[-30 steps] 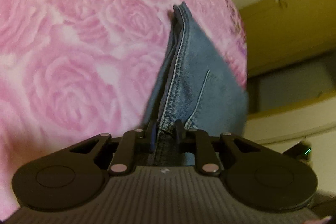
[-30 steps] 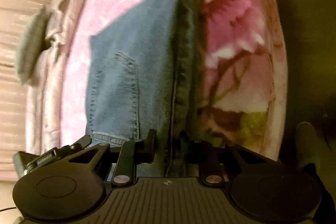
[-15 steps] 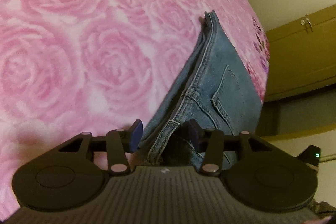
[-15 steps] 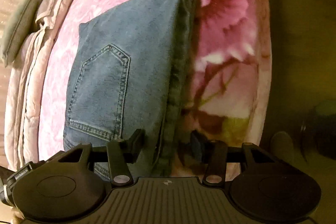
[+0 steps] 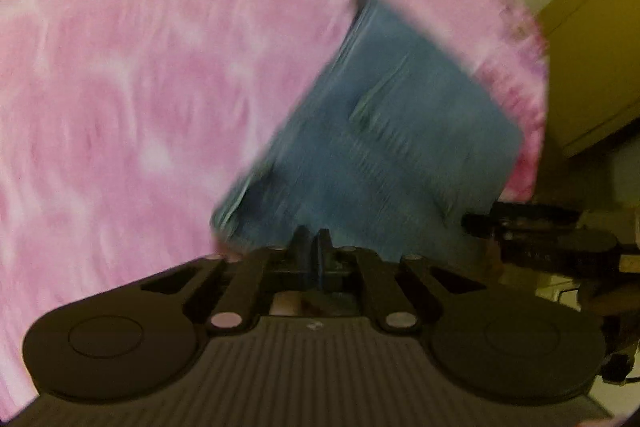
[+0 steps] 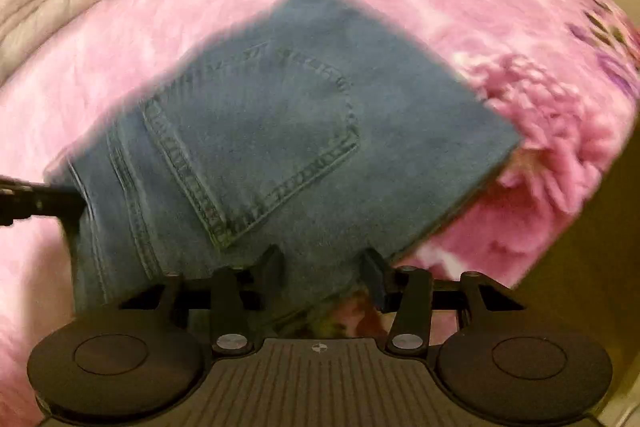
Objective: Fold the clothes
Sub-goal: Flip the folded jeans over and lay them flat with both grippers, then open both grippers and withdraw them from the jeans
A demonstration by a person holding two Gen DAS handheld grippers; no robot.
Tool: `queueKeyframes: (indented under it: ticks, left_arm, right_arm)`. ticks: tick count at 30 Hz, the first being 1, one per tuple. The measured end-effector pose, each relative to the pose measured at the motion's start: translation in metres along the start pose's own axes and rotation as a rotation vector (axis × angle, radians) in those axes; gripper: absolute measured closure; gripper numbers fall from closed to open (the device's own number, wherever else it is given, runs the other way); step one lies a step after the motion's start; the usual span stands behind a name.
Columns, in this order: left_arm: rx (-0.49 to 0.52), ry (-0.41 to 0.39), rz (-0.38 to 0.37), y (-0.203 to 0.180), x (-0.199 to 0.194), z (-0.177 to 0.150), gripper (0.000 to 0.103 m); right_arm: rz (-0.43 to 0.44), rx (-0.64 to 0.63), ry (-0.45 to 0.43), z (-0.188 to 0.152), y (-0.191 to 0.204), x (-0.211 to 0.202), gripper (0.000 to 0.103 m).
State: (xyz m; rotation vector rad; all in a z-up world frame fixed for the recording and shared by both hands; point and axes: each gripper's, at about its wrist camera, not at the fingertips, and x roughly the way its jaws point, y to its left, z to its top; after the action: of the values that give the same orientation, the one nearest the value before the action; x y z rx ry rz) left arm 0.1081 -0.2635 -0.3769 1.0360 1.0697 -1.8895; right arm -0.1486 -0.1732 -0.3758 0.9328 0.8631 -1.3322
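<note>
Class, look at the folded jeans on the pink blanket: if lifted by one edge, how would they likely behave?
The folded jeans would probably sag and unfold, since nothing but layered cloth holds the shape. The thick stitched denim around the pocket suggests moderate weight. On the fuzzy pink blanket they would likely drag rather than slide.

Motion blur smears the folded jeans.
Blanket pattern unreadable; right gripper cut off at the frame edge.

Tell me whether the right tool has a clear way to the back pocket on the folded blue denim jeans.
Probably yes. The right tool is open right above the folded blue denim jeans, and the back pocket lies face up just ahead with nothing covering it.
</note>
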Motion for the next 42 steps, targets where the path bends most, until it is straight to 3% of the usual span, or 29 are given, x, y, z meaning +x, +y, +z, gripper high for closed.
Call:
queueKeyframes:
  ticks: [4, 8, 10, 12, 15, 18, 22, 24, 26, 31, 42]
  left_arm:
    - [-0.090, -0.050, 0.029, -0.012, -0.023, -0.003, 0.102]
    - [-0.146, -0.125, -0.023, -0.024, -0.050, -0.005, 0.102]
    - [-0.195, -0.087, -0.018, -0.030, -0.037, -0.007, 0.100]
    - [-0.262, -0.016, 0.012, -0.036, -0.014, -0.010, 0.099]
    - [-0.445, -0.008, 0.088, -0.039, -0.001, -0.016, 0.097]
    - [-0.543, -0.021, 0.204, -0.056, -0.011, -0.015, 0.096]
    - [-0.697, -0.018, 0.394, -0.096, -0.034, -0.012, 0.086]
    - [-0.761, -0.026, 0.457, -0.126, -0.047, -0.009, 0.083]
    - [-0.783, -0.048, 0.488, -0.155, -0.061, -0.007, 0.072]
    - [-0.807, -0.101, 0.555, -0.228, -0.086, 0.005, 0.062]
    - [-0.769, -0.173, 0.707, -0.325, -0.127, 0.020, 0.051]
  right_arm:
    - [0.032, -0.019, 0.081, 0.020, -0.010, -0.013, 0.056]
    - [0.029, -0.149, 0.008, 0.037, -0.014, -0.040, 0.055]
    - [0.039, -0.225, 0.009, 0.046, -0.017, -0.034, 0.055]
    - [0.046, -0.308, 0.069, 0.051, -0.020, -0.009, 0.055]
    - [0.101, -0.450, 0.169, 0.061, -0.025, 0.019, 0.051]
    - [0.192, -0.525, 0.277, 0.086, -0.031, 0.026, 0.050]
    - [0.300, -0.600, 0.279, 0.114, -0.052, 0.006, 0.047]
    - [0.339, -0.618, 0.264, 0.127, -0.070, -0.010, 0.021]
    - [0.387, -0.625, 0.242, 0.135, -0.086, -0.031, 0.021]
    - [0.453, -0.638, 0.241, 0.152, -0.133, -0.070, 0.021]
    - [0.473, -0.716, 0.185, 0.166, -0.177, -0.122, 0.021]
